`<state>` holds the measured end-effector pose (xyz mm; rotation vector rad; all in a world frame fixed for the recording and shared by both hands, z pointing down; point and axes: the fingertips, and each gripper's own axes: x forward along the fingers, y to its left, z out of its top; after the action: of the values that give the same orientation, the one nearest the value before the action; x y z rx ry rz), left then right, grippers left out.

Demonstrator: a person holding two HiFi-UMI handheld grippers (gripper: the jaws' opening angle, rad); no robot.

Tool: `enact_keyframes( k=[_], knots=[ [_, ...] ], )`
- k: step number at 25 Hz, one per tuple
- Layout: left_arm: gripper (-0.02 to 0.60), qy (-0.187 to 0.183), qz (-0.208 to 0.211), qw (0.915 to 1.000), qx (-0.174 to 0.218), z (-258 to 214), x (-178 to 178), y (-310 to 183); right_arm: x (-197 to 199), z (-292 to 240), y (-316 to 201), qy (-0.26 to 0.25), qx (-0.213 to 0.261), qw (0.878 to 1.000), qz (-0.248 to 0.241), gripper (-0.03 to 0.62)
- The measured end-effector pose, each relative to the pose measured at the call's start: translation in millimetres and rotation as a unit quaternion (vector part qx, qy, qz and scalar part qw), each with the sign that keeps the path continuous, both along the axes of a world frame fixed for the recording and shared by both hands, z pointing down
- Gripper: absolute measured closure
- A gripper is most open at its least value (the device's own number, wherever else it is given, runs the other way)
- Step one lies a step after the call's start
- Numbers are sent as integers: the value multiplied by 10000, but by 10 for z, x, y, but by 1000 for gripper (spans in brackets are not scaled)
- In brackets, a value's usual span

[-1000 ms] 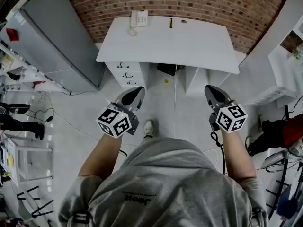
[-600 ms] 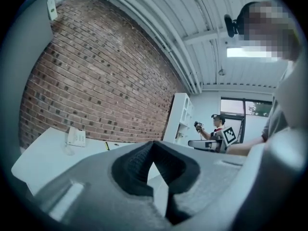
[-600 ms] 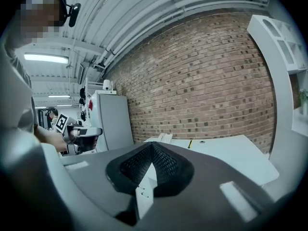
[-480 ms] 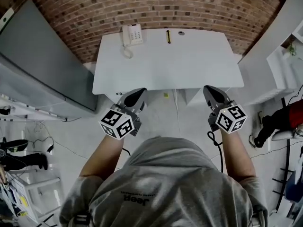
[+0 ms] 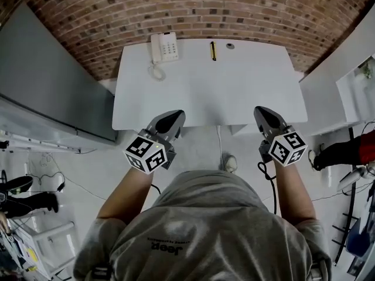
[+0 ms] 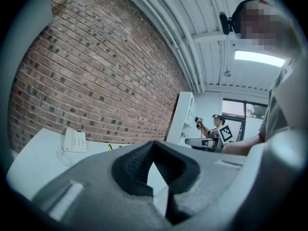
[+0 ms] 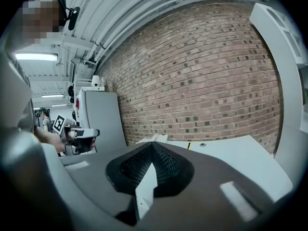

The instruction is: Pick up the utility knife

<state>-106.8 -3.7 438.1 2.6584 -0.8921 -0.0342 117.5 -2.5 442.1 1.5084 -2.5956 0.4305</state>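
The utility knife (image 5: 212,50) is a slim yellow and black bar lying at the far edge of the white desk (image 5: 211,92), near the brick wall. It also shows small in the left gripper view (image 6: 109,147) and in the right gripper view (image 7: 189,145). My left gripper (image 5: 174,117) is over the desk's near edge at the left, shut and empty. At the right of that same near edge is my right gripper (image 5: 261,111), also shut with nothing in it. Both point level toward the wall, well short of the knife.
A white telephone (image 5: 163,47) with a coiled cord sits at the desk's far left corner. A small round cable hole (image 5: 230,45) lies right of the knife. A grey cabinet (image 5: 47,92) stands left of the desk, white shelving (image 5: 351,75) at the right. Another person (image 5: 351,151) stands at the right edge.
The person has stepped toward the desk. The desk now sits lower and nearer in the head view, and both gripper tips have come from over the floor up to its near edge.
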Motion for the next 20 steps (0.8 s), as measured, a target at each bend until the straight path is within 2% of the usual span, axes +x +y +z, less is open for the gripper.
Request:
enact_keyframes(
  k=[7,14,20],
  knots=[
    [583,-160,-329,9993,-38,141,306,-625,288,181,-815,-201,11,9991,-377,585],
    [583,-176,-932,9954,-116,166,961,-1506,902,311,-1851,-316,-133,9956,-874,585],
    [583,-211,-1296,9913,-23,99,1309,-2189,1195,410,-2503,-92,-132,9918,-1267,585]
  ],
)
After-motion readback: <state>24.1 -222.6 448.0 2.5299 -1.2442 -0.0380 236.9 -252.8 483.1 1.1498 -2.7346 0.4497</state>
